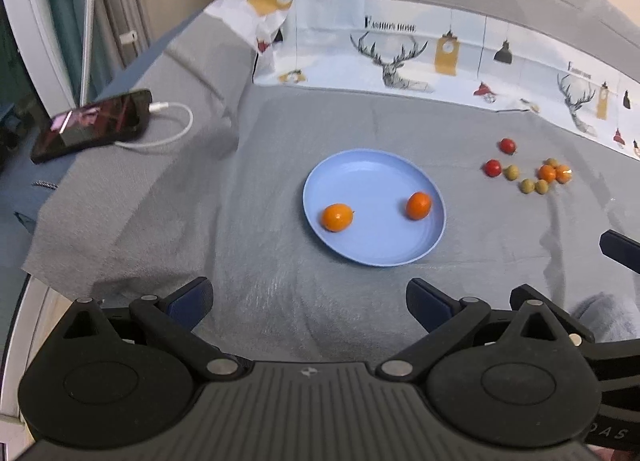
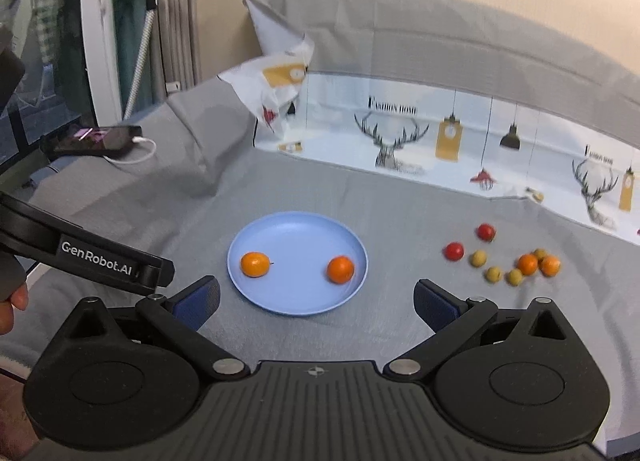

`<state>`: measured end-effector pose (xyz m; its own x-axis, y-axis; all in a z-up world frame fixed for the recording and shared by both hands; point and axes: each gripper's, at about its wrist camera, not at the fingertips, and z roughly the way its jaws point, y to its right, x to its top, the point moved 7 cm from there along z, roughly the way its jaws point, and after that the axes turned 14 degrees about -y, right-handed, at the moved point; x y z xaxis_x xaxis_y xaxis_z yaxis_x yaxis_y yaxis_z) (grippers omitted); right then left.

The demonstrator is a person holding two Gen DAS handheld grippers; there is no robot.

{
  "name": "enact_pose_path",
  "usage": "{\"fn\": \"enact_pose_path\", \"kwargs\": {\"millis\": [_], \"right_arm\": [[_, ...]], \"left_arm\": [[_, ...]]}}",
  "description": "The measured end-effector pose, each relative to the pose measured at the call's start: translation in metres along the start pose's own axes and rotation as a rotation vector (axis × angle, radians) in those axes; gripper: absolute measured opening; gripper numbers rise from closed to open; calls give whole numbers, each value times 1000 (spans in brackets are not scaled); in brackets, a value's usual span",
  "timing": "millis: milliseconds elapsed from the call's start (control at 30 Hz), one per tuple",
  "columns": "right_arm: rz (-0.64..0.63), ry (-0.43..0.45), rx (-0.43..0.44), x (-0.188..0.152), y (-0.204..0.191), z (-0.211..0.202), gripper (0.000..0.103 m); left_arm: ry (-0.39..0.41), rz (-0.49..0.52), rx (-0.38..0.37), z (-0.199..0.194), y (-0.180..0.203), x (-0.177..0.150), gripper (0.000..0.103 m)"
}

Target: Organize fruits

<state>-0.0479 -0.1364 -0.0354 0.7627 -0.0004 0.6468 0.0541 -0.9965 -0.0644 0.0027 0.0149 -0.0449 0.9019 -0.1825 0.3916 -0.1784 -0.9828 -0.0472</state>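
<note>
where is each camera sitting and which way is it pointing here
Left wrist: on the left gripper, angled down at the blue plate; its own open jaws and a tip of the right gripper at the right edge show.
Right wrist: on the right gripper, facing the same way; its open jaws, the left gripper and a fingertip show.
Shared: plate, two oranges, loose fruit, phone.

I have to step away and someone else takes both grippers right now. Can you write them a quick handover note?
Left gripper: open, empty, held back from the plate.
Right gripper: open, empty, also short of the plate.
Blue plate: mid-cloth, holding two orange fruits, apart from each other.
Loose pile to the plate's right: two red fruits, two more orange ones, several small yellow-green ones.
Done: two oranges plated. Left: the pile, apparently.
</note>
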Motion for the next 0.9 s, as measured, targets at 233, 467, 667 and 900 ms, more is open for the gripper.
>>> {"fn": "enact_pose_path", "kwargs": {"millis": [233,467,667,900], "right_arm": [[13,67,-2,-4,2,-28,102],[-16,116,-5,-8,-3,-48,102],[-21,132,-9,-10,-3,-55,102],[-28,136,-10,-9,-6,-56,102]], "left_arm": [[49,4,12,-24,5,-10,103],[73,2,19,-38,6,-17,103],[91,19,25,-44,8,-22,103],[88,17,26,-44,8,-23,103]]}}
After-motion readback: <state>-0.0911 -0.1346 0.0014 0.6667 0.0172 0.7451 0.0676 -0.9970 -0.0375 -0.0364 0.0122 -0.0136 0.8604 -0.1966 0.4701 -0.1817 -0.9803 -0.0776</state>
